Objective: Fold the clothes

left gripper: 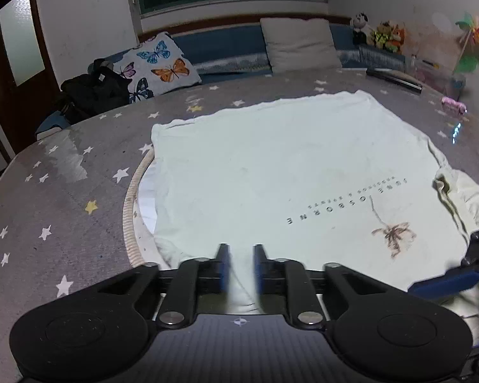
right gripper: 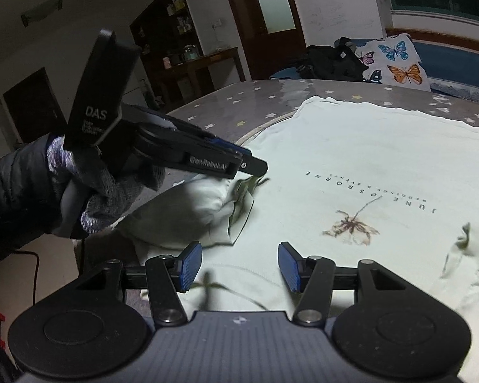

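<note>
Shirt [left gripper: 271, 172] lies spread flat on the star-patterned bench [left gripper: 64, 191], print side up, its hem toward the far edge and its collar end nearest the grippers; the long axis runs straight away from the left gripper [left gripper: 241, 268]; that gripper is pinched on a bunch of the shirt's near left edge, cloth showing between its narrow-set pads. The right gripper [right gripper: 239, 266] hovers low over the collar end with its jaws wide and nothing between them; in the right view the left gripper [right gripper: 255, 172] bites a lifted sleeve fold [right gripper: 207, 204] just left of the print [right gripper: 351, 226]. A loose sleeve [right gripper: 469, 255] is rumpled on the right. Whether this is an early or a later fold cannot be told. Bare bench lies left and beyond the hem; a pink toy [left gripper: 453, 105] sits near the far right edge.
</note>
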The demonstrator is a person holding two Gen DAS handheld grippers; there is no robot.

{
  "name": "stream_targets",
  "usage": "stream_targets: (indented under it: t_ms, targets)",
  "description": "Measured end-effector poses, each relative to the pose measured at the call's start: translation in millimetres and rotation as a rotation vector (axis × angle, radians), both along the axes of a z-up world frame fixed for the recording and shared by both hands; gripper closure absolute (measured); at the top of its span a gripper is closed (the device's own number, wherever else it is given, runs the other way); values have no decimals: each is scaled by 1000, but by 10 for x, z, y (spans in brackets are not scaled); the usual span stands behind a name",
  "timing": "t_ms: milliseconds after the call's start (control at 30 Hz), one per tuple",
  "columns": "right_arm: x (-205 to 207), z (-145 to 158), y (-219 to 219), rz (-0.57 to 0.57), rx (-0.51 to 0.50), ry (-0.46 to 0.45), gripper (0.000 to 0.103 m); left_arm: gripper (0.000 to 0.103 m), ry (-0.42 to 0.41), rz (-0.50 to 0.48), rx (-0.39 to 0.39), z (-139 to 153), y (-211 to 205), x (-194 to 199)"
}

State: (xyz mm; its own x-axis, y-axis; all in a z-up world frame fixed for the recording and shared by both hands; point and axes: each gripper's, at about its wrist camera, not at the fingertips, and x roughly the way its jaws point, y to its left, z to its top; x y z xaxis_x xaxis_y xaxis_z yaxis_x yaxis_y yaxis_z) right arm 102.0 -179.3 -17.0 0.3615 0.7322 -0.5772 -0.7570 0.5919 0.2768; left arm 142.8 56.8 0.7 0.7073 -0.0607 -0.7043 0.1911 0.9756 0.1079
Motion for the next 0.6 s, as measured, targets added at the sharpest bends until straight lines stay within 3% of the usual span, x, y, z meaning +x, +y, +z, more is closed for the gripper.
stream_targets:
  t_ms: [200,267,333,400,467,533,600]
  targets:
    - [92,-28,137,33,25,22,50,88,-10,-38,24,112,49,8]
    - [108,-37,191,48,28,24,50,83,-5,-66,43,116,32,41]
    - [122,-53,241,56,26,27,50,67,-4,-84,55,92,23,59]
    - [136,-68,276,61,24,30,50,64,-2,-101,67,69,15,76]
    - [148,-81,290,61,23,35,50,65,-1,-119,79,45,6,94]
    - [160,-94,304,60,21,40,50,85,0,-137,90,21,-3,112]
    - [165,-106,310,61,20,44,51,91,2,-154,102,-2,-11,129]
